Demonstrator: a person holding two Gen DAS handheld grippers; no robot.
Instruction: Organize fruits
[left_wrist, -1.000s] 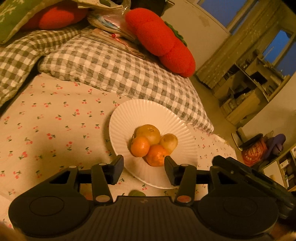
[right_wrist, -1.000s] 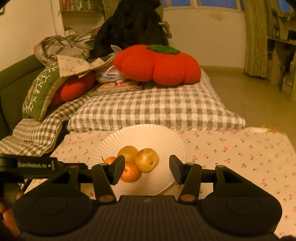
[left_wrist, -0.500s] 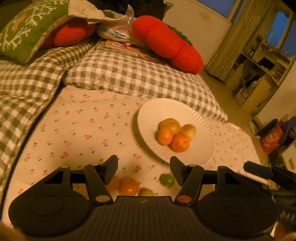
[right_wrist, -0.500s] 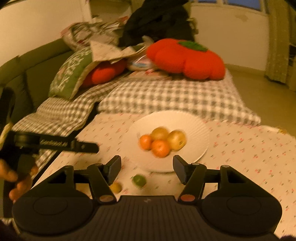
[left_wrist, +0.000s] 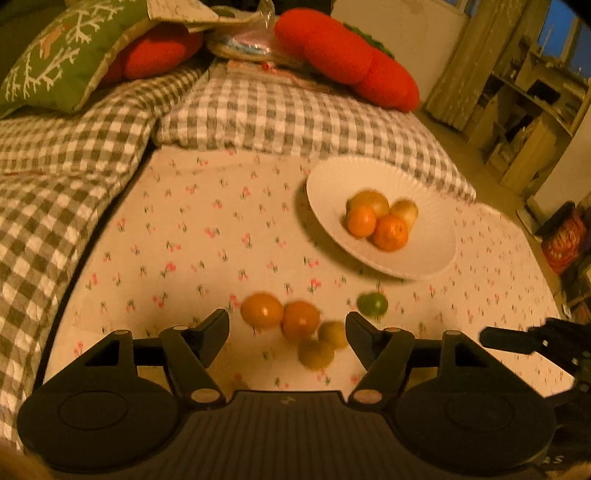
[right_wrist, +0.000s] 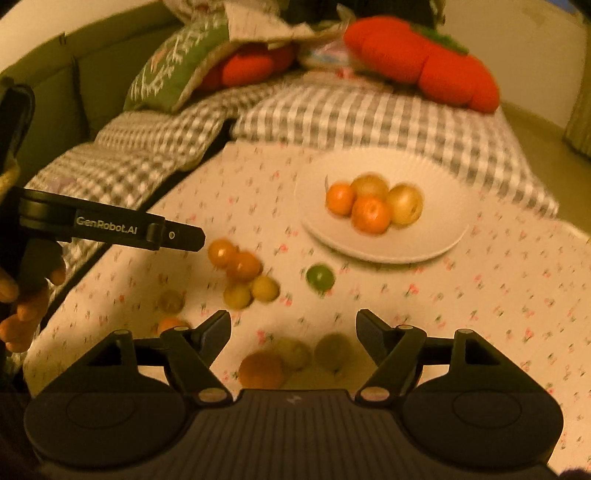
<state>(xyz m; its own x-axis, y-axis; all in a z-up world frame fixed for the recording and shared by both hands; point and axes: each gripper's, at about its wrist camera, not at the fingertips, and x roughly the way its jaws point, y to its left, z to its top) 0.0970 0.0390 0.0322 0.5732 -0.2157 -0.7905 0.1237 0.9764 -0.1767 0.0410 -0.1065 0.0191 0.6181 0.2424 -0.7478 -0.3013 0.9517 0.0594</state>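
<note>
Four fruits already sit bunched on the white plate (left_wrist: 436, 258), two orange and two yellowish, while the rest lie loose on the cherry-print worktop (left_wrist: 192, 236) on the near side of that plate. Closest to the plate's front rim is a lone green fruit (left_wrist: 372, 303); farther from the plate, a tight cluster of two orange fruits (left_wrist: 262, 309) and two small yellow ones (left_wrist: 316, 353) lies touching or nearly so. The left gripper (left_wrist: 287, 326) hangs above this cluster with its jaws opening and nothing pressed between them. In the right wrist view, the right gripper (right_wrist: 293, 328) hovers over another group near its base, an orange fruit (right_wrist: 261, 370) and two pale ones, even farther from the plate; its jaws are opening too and hold nothing. The step in hand looks like choosing and closing on one loose fruit per hand. To do it well, each gripper should come down over a single fruit at the edge of its cluster, not the middle, so the fingers do not nudge neighbours into rolling across the cloth. Round fruit slips easily, so the jaws should straddle its widest part before closing gently. The plate's free space lies toward its near rim, a sensible spot for setting fruit down without knocking the pile.
</note>
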